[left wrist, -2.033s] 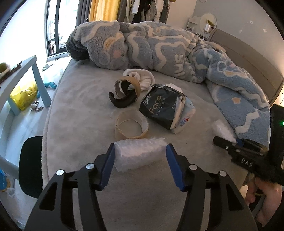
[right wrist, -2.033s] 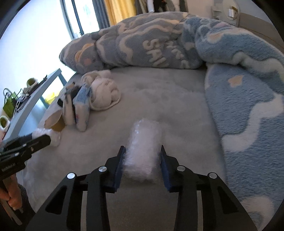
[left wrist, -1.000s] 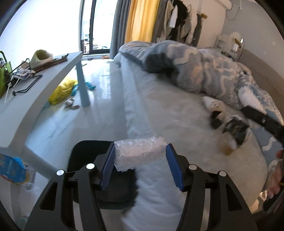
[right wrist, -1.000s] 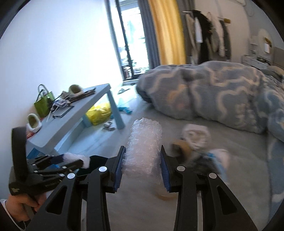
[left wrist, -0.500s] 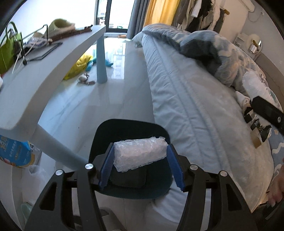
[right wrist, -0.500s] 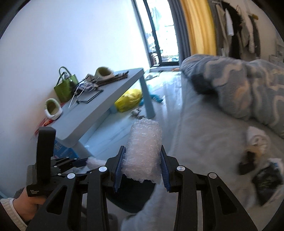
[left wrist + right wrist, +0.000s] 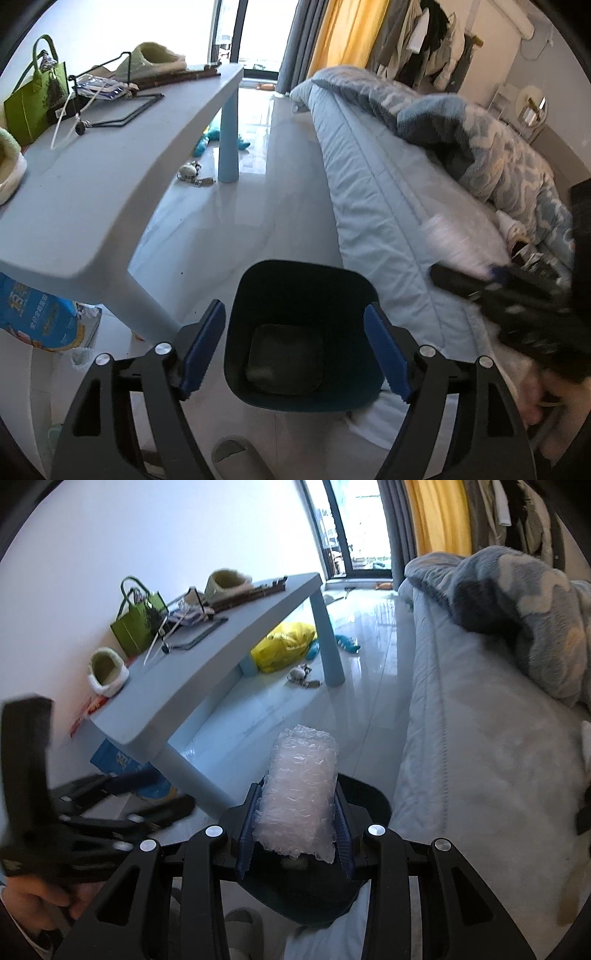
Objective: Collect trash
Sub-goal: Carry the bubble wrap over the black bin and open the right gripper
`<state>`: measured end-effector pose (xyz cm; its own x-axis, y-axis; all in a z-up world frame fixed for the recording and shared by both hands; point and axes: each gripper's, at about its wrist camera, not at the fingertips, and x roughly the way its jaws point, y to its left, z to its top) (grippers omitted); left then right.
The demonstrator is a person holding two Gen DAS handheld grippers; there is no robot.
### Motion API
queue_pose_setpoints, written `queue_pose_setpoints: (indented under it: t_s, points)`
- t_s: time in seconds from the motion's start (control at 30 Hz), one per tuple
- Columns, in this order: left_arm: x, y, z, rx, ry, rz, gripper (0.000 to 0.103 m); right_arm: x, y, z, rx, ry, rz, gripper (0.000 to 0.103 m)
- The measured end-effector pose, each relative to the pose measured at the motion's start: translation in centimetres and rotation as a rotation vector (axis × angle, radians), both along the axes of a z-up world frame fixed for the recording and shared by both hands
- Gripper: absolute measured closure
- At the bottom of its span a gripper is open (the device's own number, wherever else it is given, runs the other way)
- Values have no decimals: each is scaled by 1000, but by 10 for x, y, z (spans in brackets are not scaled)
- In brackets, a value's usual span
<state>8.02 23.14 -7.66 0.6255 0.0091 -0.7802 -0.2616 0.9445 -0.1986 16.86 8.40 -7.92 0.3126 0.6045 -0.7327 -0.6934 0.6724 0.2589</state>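
Observation:
A dark teal trash bin [image 7: 303, 295] stands on the floor between the bed and the table. My left gripper [image 7: 295, 350] is open and empty right above the bin's mouth; the bin's floor [image 7: 284, 360] looks dark, and I cannot make out the dropped wrap there. My right gripper [image 7: 297, 829] is shut on a roll of bubble wrap [image 7: 299, 794] and holds it above the same bin [image 7: 306, 890]. The right gripper shows blurred at the right of the left wrist view [image 7: 517, 295].
A light blue table [image 7: 110, 184] with a green bag [image 7: 33, 103] and slippers stands left of the bin. The bed [image 7: 388, 206] with a blue patterned blanket [image 7: 480, 147] is on the right. A yellow bag [image 7: 284, 646] and toys lie under the table.
My left gripper opened over the bin and its bubble wrap roll is gone from the jaws. My right gripper moved over the bin, still holding its roll.

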Motion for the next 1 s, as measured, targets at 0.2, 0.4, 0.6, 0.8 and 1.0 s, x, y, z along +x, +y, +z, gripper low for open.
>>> queue_pose_setpoints:
  t_s: [0.2, 0.4, 0.6, 0.8, 1.0]
  points:
    - [-16, 8, 21, 8, -59, 15, 25, -6, 31, -22, -66, 24, 43, 65]
    - [-32, 16, 43, 29, -137, 20, 30, -10, 54, -49, -145, 53, 72, 65]
    - [-45, 20, 56, 35, -175, 14, 35, -12, 73, -71, -223, 61, 89, 65]
    - [-54, 27, 65, 13, -202, 25, 36, -12, 84, -92, -289, 69, 91, 65]
    - [-61, 32, 73, 1, -224, 39, 36, -12, 89, -99, -333, 67, 85, 54]
